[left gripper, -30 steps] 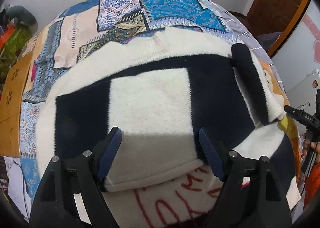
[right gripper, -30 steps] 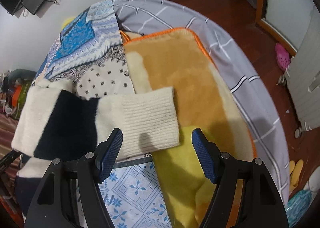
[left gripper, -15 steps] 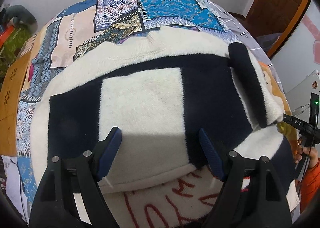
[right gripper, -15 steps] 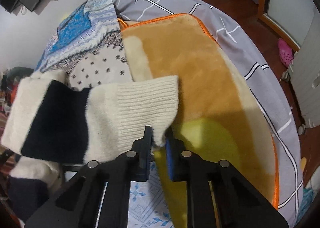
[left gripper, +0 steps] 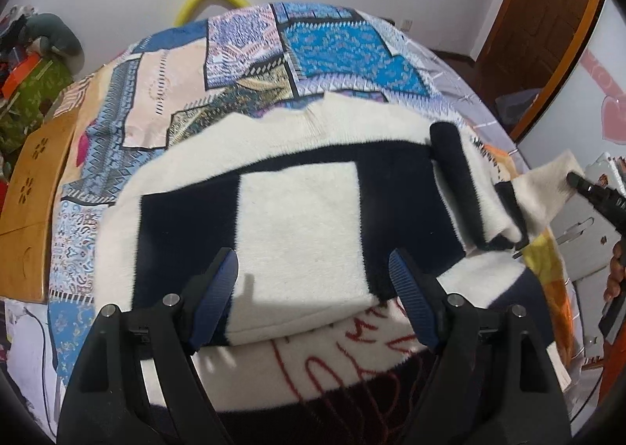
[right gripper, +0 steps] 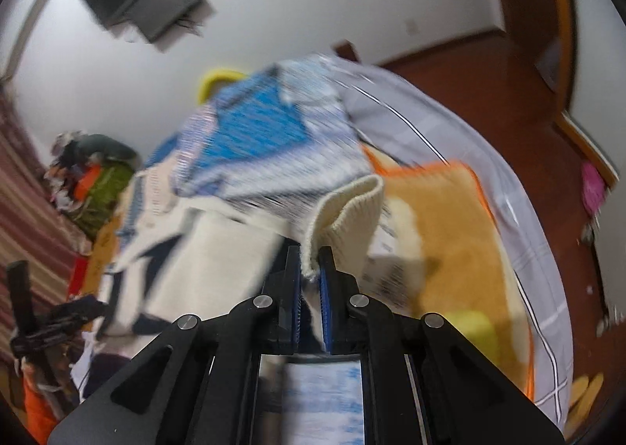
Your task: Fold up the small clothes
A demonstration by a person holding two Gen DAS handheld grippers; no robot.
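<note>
A cream and navy block-patterned sweater (left gripper: 297, 226) lies on the bed, its lower part folded up over red lettering (left gripper: 352, 343). My left gripper (left gripper: 313, 284) hovers open just above the folded edge, touching nothing. My right gripper (right gripper: 310, 261) is shut on the ribbed cream cuff (right gripper: 348, 210) of the right sleeve and holds it lifted off the bed. In the left wrist view that sleeve (left gripper: 544, 191) rises at the far right, pinched by the right gripper's tip (left gripper: 579, 183). The right wrist view is blurred by motion.
A patchwork blue quilt (left gripper: 313, 50) covers the bed, with an orange and yellow fleece blanket (right gripper: 442, 234) and grey striped sheet (right gripper: 520, 234) on the right. A wooden board (left gripper: 35, 187) lies at the left edge. Clutter (left gripper: 23, 65) sits beyond; wooden floor (right gripper: 489, 81) lies right.
My right gripper shut on the sleeve cuff and lifted it up off the fleece blanket. My left gripper stayed open and rose slightly above the sweater.
</note>
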